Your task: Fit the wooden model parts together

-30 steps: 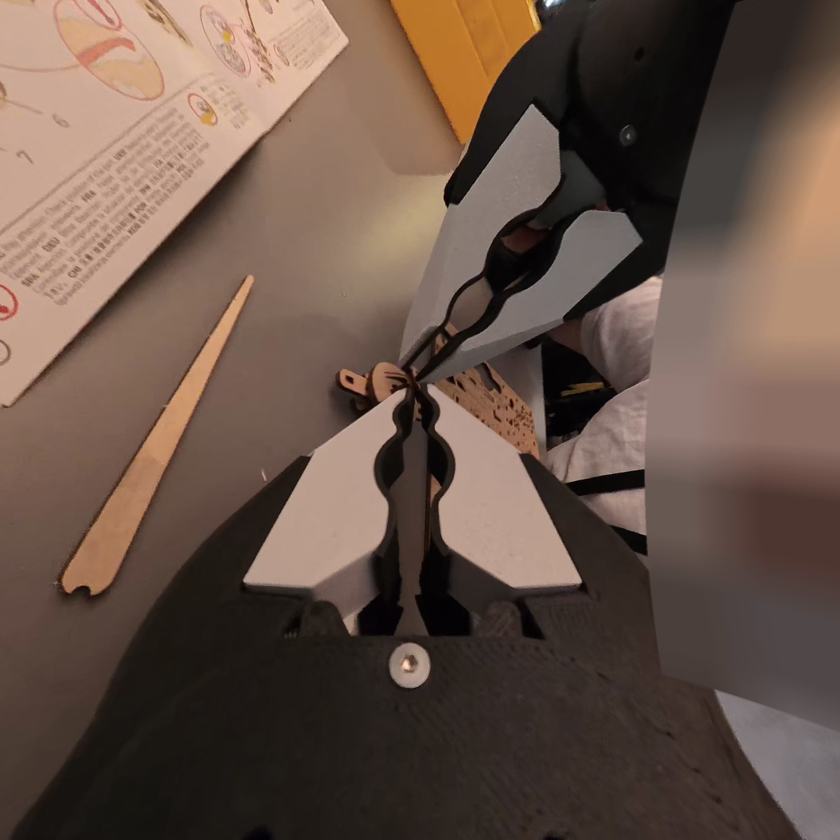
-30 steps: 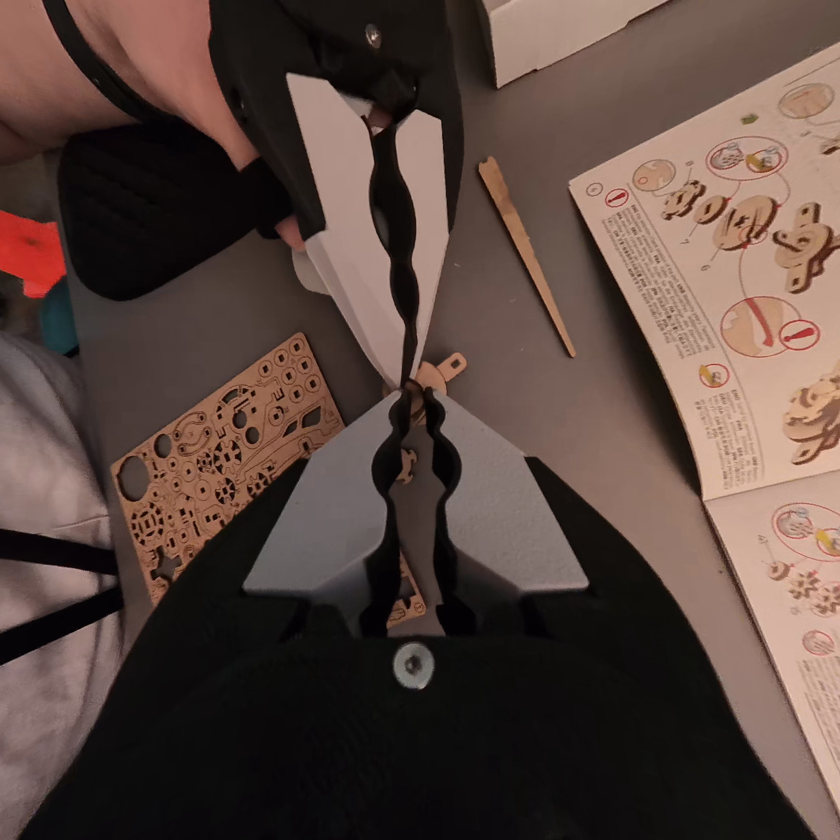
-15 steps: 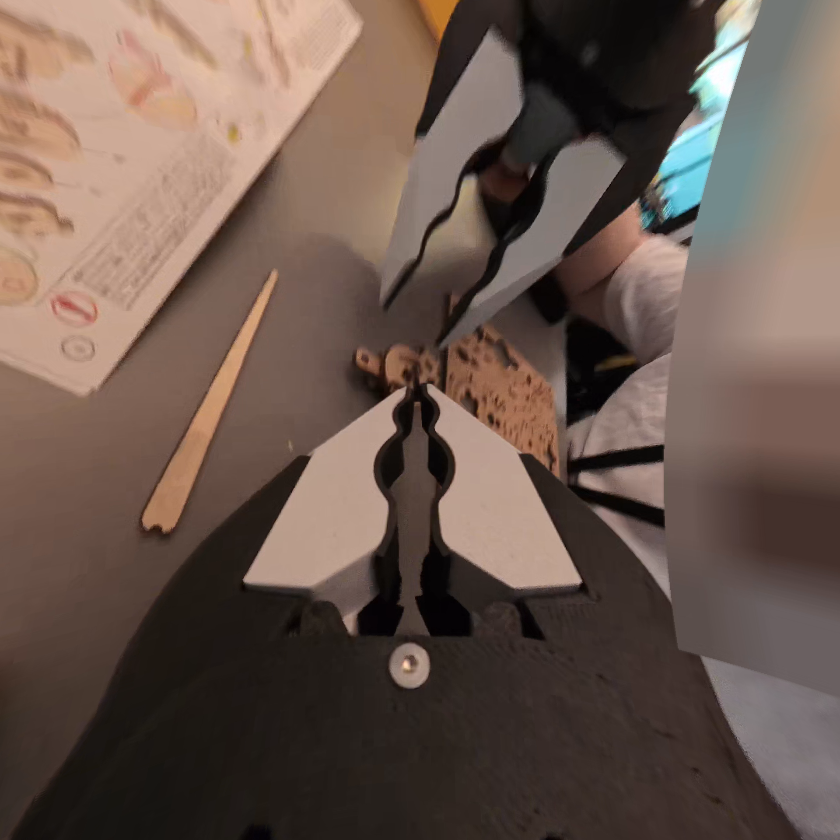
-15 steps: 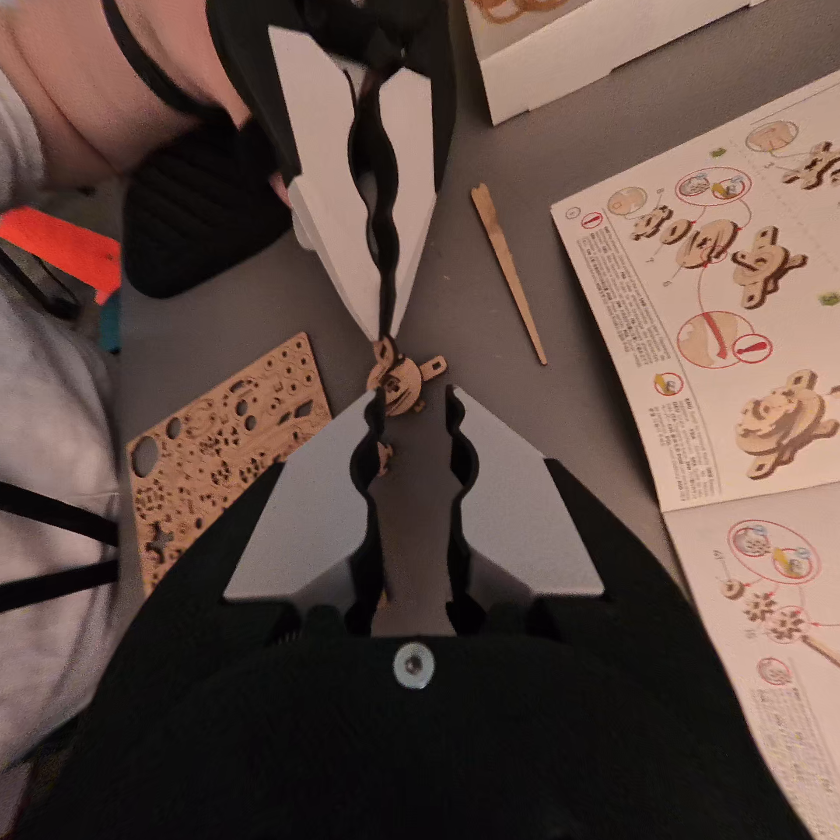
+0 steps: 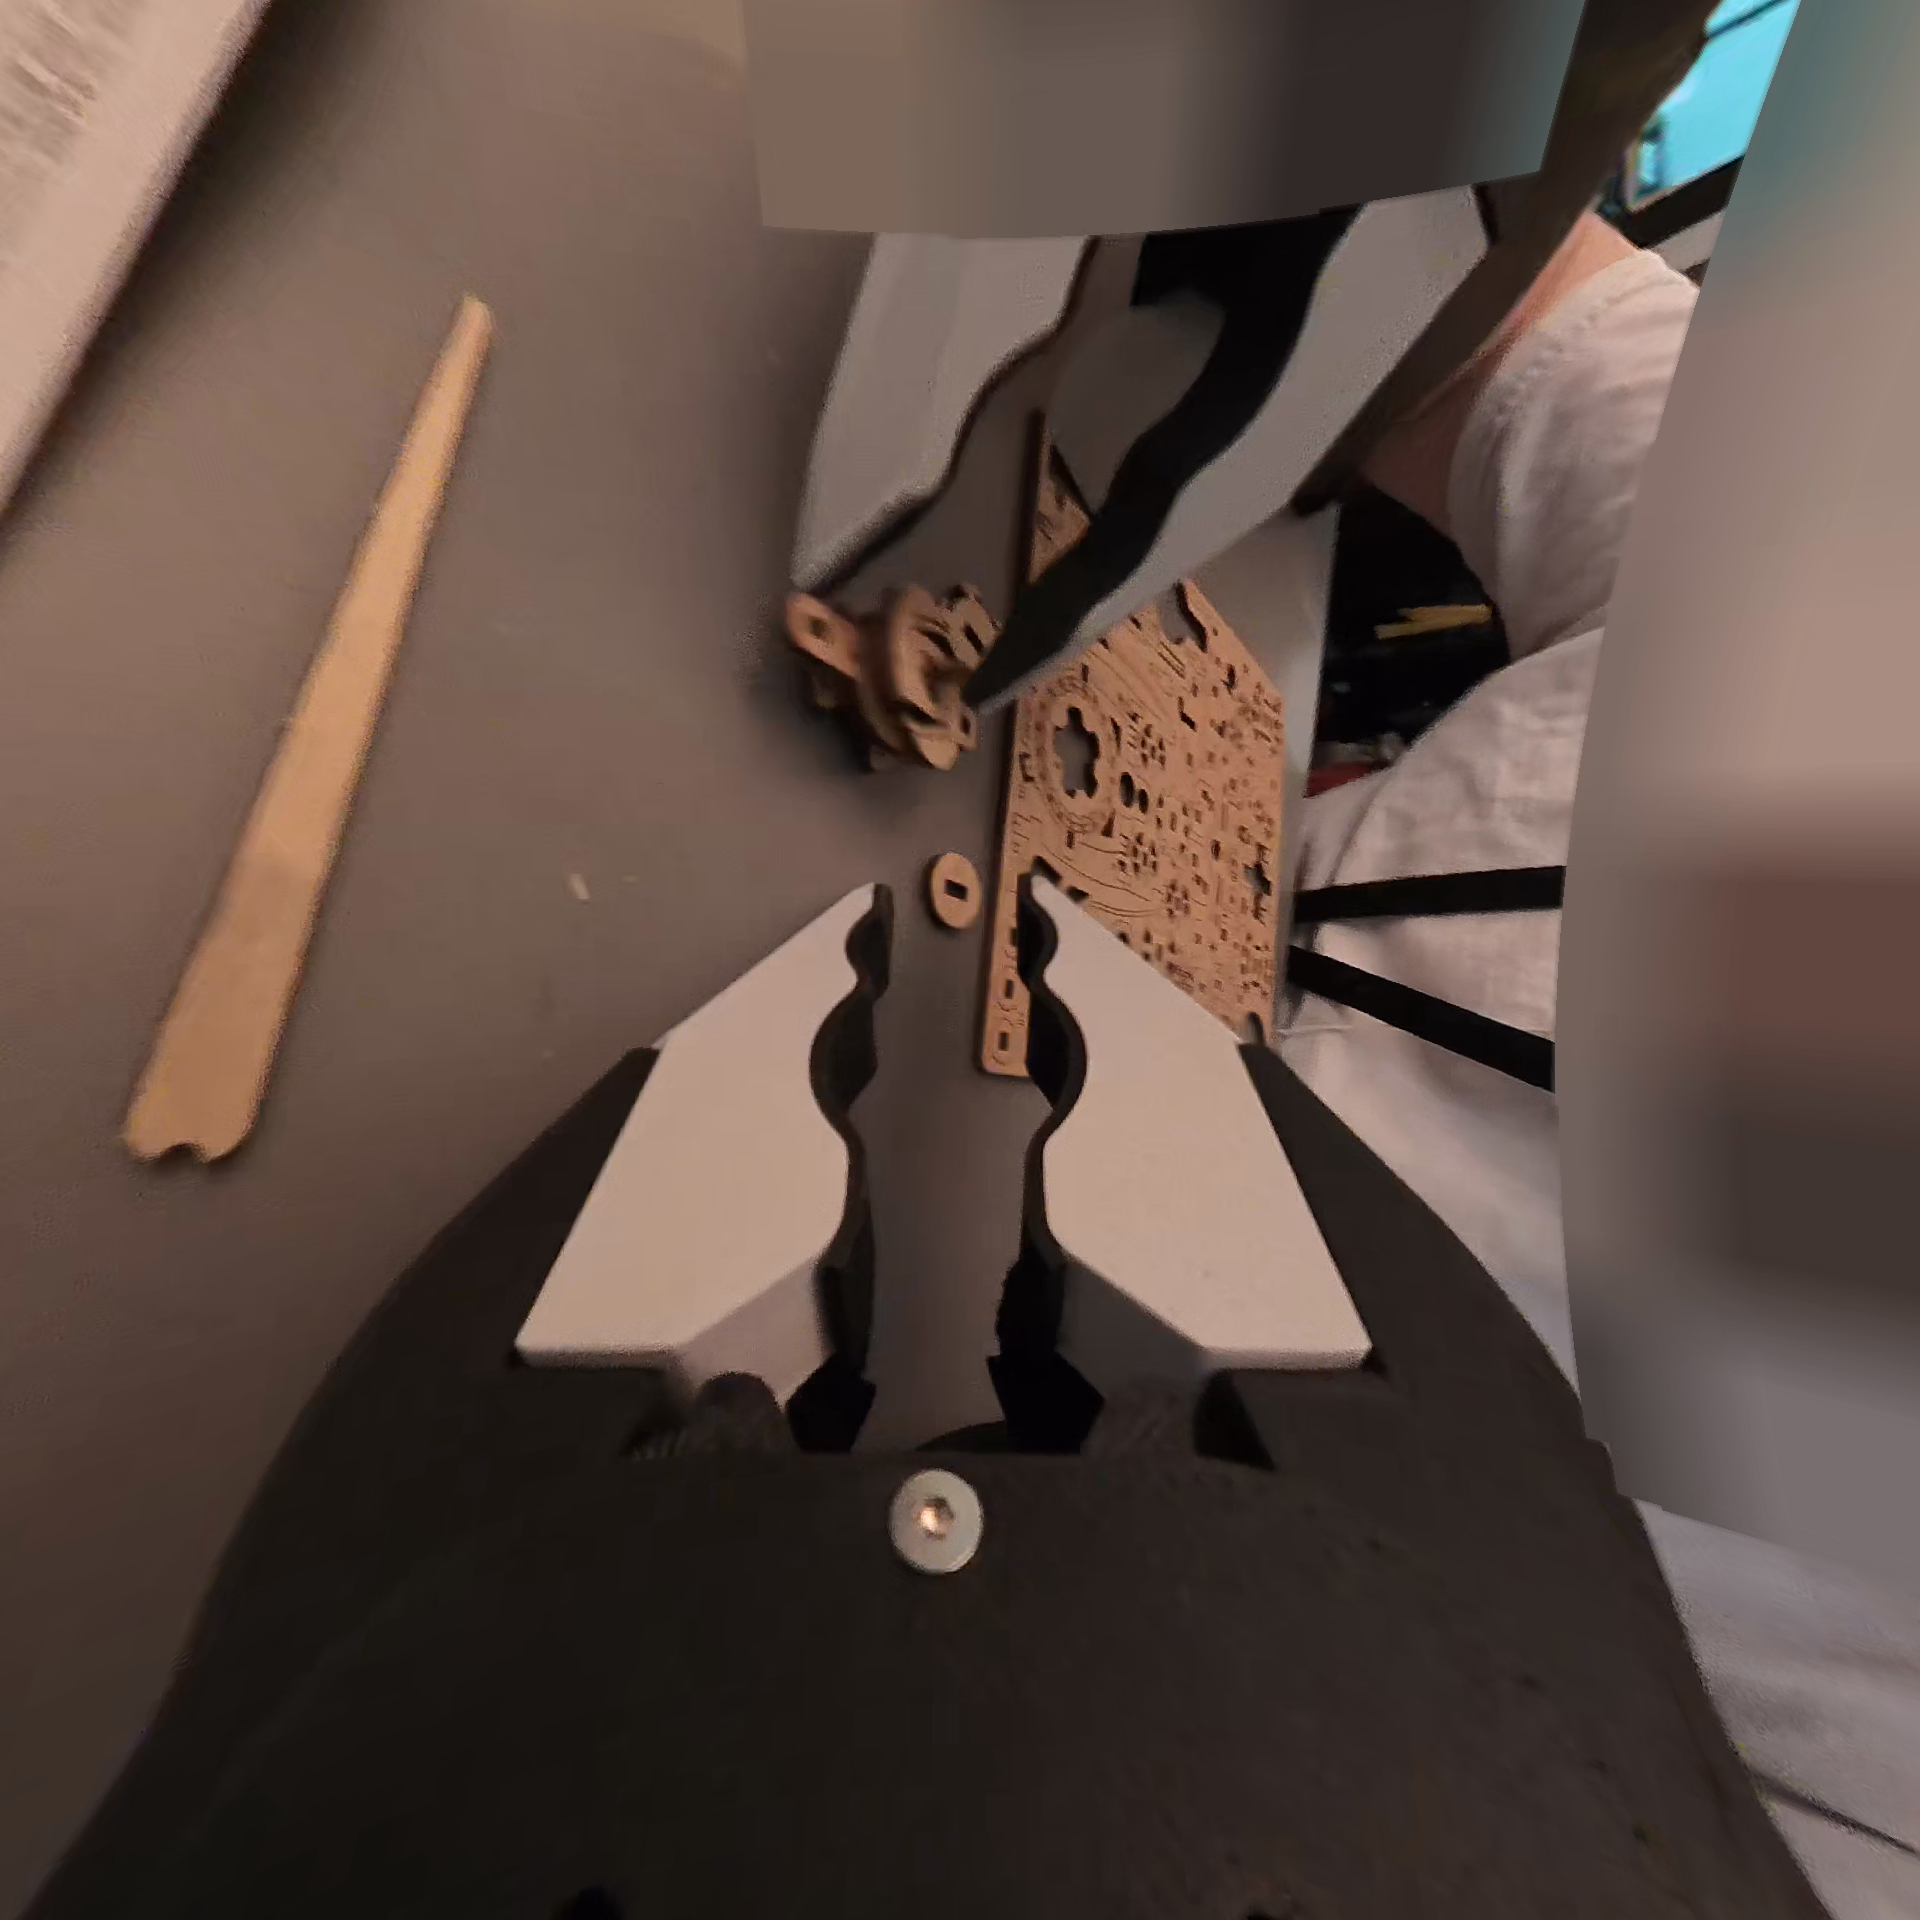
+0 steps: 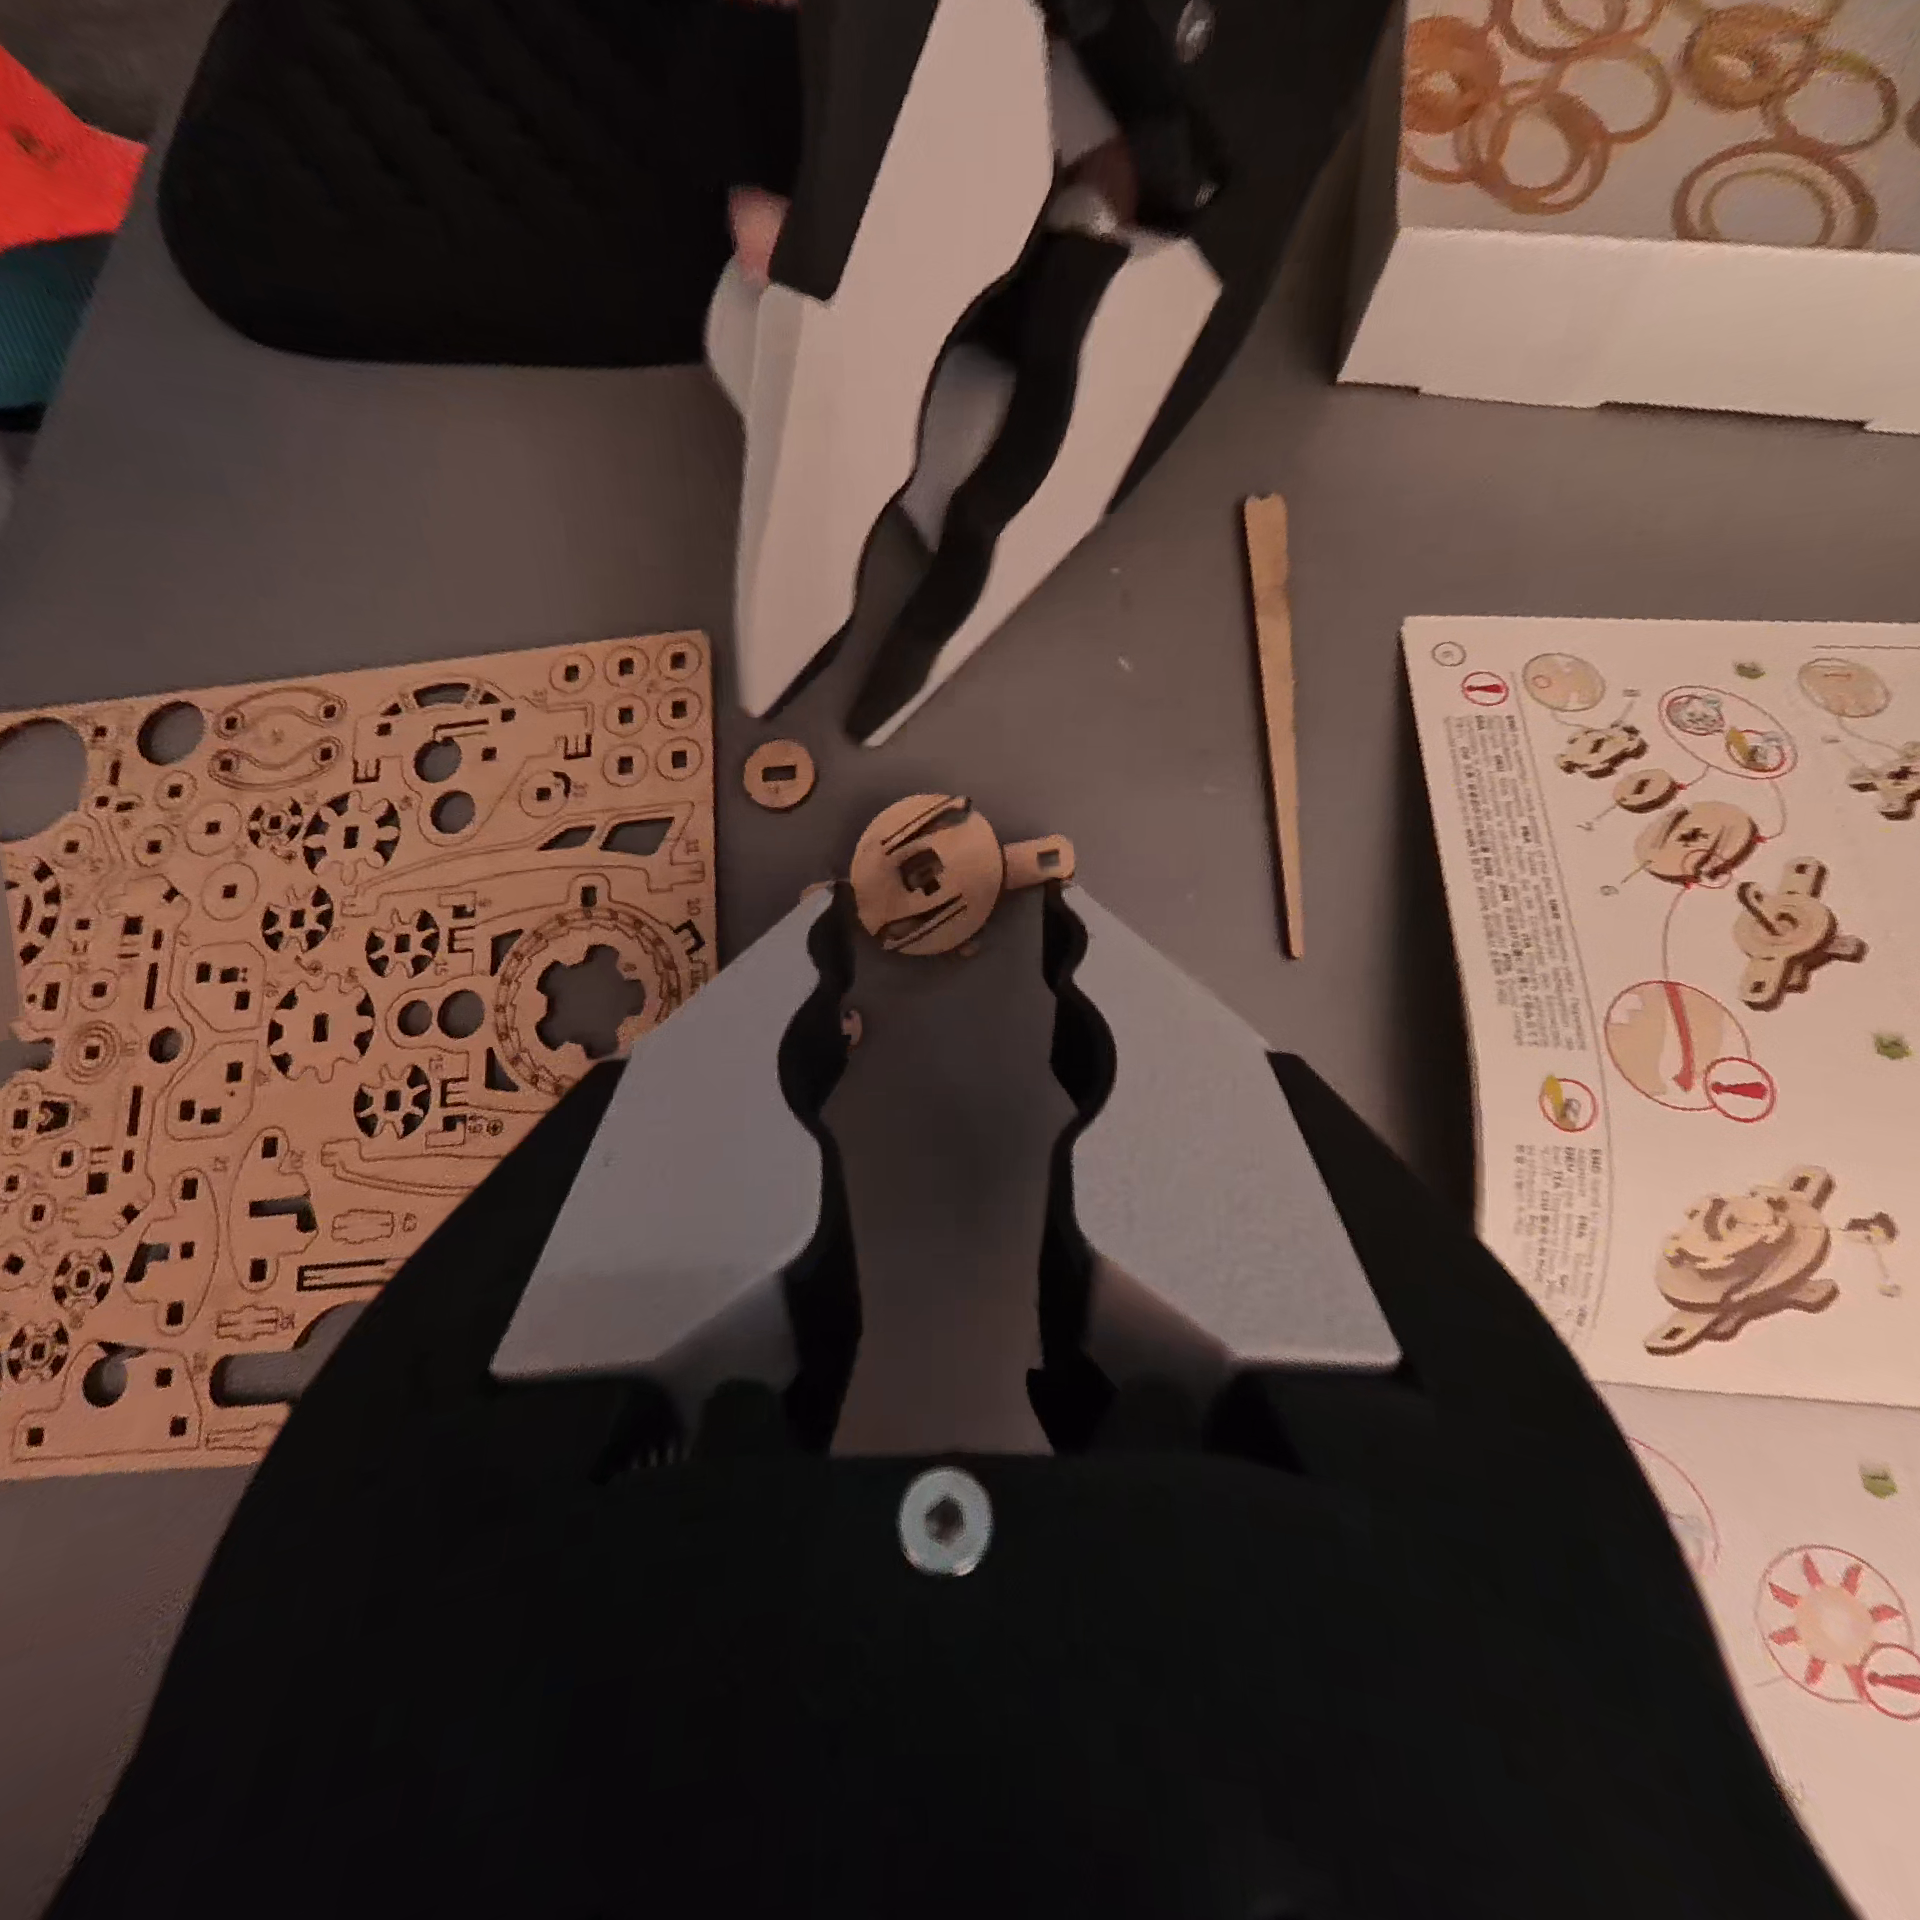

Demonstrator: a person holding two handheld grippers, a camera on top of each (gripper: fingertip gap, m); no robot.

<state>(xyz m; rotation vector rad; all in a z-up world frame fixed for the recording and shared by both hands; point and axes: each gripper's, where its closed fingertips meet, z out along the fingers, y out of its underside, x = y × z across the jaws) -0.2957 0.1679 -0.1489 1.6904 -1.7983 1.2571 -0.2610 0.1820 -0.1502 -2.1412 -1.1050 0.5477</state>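
A small wooden assembly (image 6: pixel 925 873), a round slotted disc with a tab, lies on the grey table (image 6: pixel 416 520) between the open fingertips of my right gripper (image 6: pixel 940 899). It also shows in the left wrist view (image 5: pixel 894 675), with the right gripper (image 5: pixel 888 634) open over it. My left gripper (image 5: pixel 956 891) is open and empty. A small loose wooden disc (image 5: pixel 953 896) lies on the table between its tips. In the right wrist view the left gripper (image 6: pixel 810 722) hangs just above that disc (image 6: pixel 779 771).
A laser-cut wooden parts sheet (image 6: pixel 312 987) lies left of the assembly. A tapered wooden stick (image 6: pixel 1276 727) and an open instruction booklet (image 6: pixel 1662 987) lie to the right. A white box (image 6: pixel 1621 312) holding rings stands at the back right, a black pad (image 6: pixel 468 187) at the back left. Spacing between my two grippers at the tips: around 4 centimeters.
Both grippers were shut together on the assembly. The right opened first, then the left; both drew back. The assembly now lies on the table, a small disc beside it.
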